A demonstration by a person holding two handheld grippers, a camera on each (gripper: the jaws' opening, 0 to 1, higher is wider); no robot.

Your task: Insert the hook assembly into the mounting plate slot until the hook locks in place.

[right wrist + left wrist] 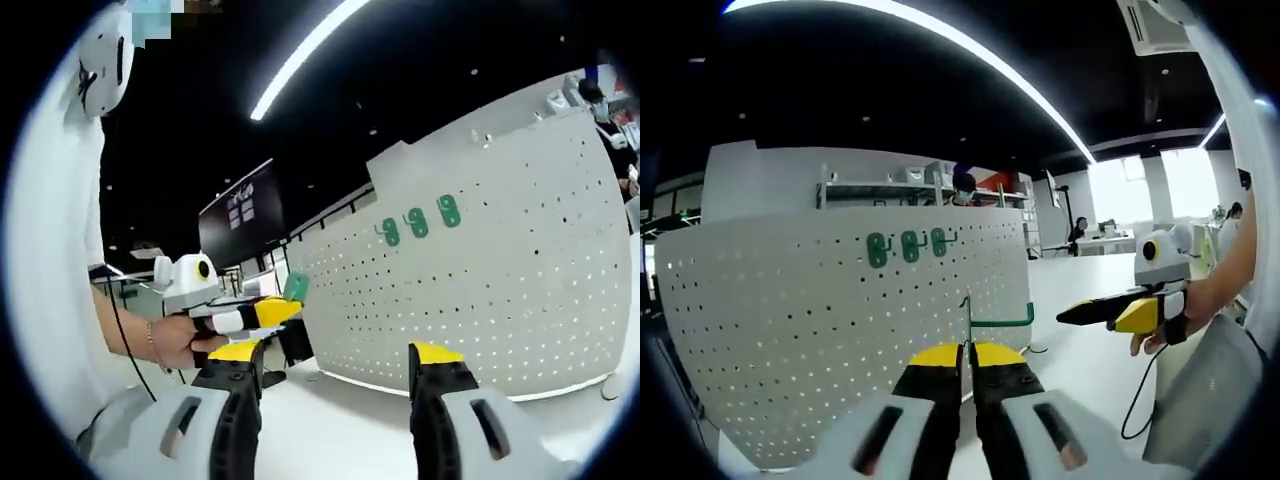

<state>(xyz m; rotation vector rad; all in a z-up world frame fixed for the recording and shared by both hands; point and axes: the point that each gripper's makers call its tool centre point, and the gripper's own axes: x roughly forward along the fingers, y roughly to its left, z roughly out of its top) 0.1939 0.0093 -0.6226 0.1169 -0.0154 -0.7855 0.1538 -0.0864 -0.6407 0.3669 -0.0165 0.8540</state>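
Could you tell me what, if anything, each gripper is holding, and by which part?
The left gripper pinches the green hook by its upright end, the arm pointing right. The right gripper is open and holds nothing.

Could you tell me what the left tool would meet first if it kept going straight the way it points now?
Most likely the white pegboard: the left tool, shut on a green hook, points at its right part, below three mounted green hooks. Depth is unclear.
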